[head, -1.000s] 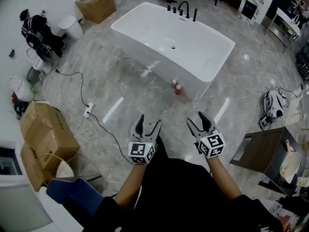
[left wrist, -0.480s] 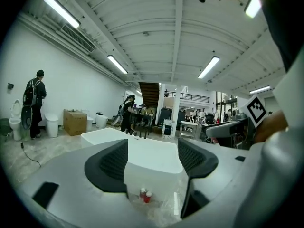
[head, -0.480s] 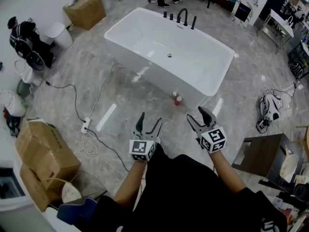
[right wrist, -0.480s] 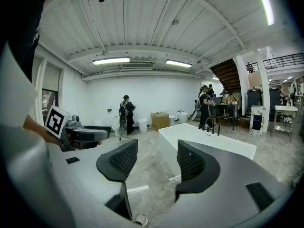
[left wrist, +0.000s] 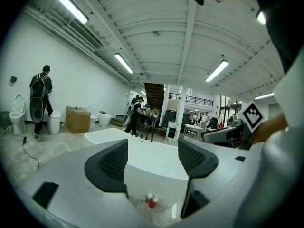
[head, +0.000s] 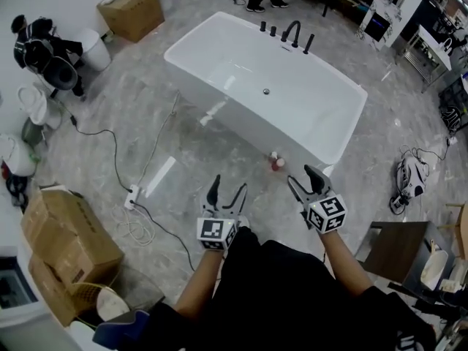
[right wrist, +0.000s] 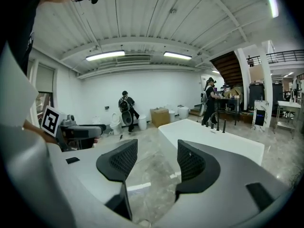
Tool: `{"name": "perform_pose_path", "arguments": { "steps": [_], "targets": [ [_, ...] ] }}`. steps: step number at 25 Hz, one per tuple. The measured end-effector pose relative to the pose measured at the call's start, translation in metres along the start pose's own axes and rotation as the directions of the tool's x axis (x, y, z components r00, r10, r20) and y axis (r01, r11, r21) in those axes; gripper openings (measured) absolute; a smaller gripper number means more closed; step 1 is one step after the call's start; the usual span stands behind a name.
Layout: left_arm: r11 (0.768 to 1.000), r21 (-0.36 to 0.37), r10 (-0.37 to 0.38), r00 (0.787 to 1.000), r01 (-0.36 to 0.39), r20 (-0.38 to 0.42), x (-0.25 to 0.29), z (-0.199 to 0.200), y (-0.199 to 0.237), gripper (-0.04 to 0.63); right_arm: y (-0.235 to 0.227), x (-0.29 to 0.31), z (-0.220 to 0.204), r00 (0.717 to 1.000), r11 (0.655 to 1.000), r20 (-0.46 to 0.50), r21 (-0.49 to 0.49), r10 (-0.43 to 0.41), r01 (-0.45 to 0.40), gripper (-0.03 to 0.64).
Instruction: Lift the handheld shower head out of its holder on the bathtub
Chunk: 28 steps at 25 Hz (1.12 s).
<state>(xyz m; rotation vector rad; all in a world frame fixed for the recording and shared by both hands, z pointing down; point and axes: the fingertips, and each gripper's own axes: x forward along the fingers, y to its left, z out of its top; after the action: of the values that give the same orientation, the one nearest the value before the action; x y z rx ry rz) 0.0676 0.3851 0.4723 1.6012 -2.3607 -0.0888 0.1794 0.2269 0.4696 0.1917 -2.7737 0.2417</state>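
Observation:
A white freestanding bathtub (head: pixel 241 79) stands on the marble floor ahead of me. Black faucet fittings (head: pixel 291 34) rise from its far rim, and a slim black upright piece (head: pixel 308 44) at their right end may be the handheld shower head. The fittings are small and far away in the left gripper view (left wrist: pixel 141 135) and the right gripper view (right wrist: pixel 218 126). My left gripper (head: pixel 224 191) and right gripper (head: pixel 308 180) hover side by side above the floor, well short of the tub's near corner. Both are open and hold nothing.
Two small red bottles (head: pixel 276 162) stand on the floor at the tub's near corner. A power strip and cable (head: pixel 131 193) lie to the left, near cardboard boxes (head: pixel 62 229). A dark table (head: pixel 391 251) stands at the right. A person with a backpack (right wrist: pixel 125 106) is by the toilets.
The tub sits slightly lower and further right in the head view than one second ago. Both grippers keep their places side by side and stay open.

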Motion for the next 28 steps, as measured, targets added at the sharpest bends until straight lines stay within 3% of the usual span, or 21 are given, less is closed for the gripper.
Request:
{"name": "perform_pose_path", "arguments": {
  "steps": [4, 8, 17, 28],
  "targets": [
    [0.999, -0.037, 0.019, 1.0, -0.018, 0.017, 0.012, 0.014, 0.044, 0.305, 0.007, 0.042, 0.022, 1.0, 1.0, 0.022, 0.012, 0.018, -0.018, 0.23],
    [1.0, -0.019, 0.018, 0.999, -0.017, 0.046, 0.019, 0.033, 0.076, 0.305, 0.02, 0.072, 0.044, 0.997, 0.998, 0.05, 0.013, 0.066, -0.067, 0.232],
    [1.0, -0.004, 0.031, 0.997, -0.031, 0.075, 0.023, 0.043, 0.107, 0.307, 0.029, 0.094, 0.04, 0.997, 0.997, 0.016, 0.013, 0.073, -0.073, 0.232],
    [0.992, -0.012, 0.126, 0.989, -0.125, 0.072, 0.027, 0.046, 0.14, 0.308, 0.029, 0.144, 0.06, 0.987, 0.99, 0.078, 0.0, 0.139, -0.14, 0.23]
  ]
}}
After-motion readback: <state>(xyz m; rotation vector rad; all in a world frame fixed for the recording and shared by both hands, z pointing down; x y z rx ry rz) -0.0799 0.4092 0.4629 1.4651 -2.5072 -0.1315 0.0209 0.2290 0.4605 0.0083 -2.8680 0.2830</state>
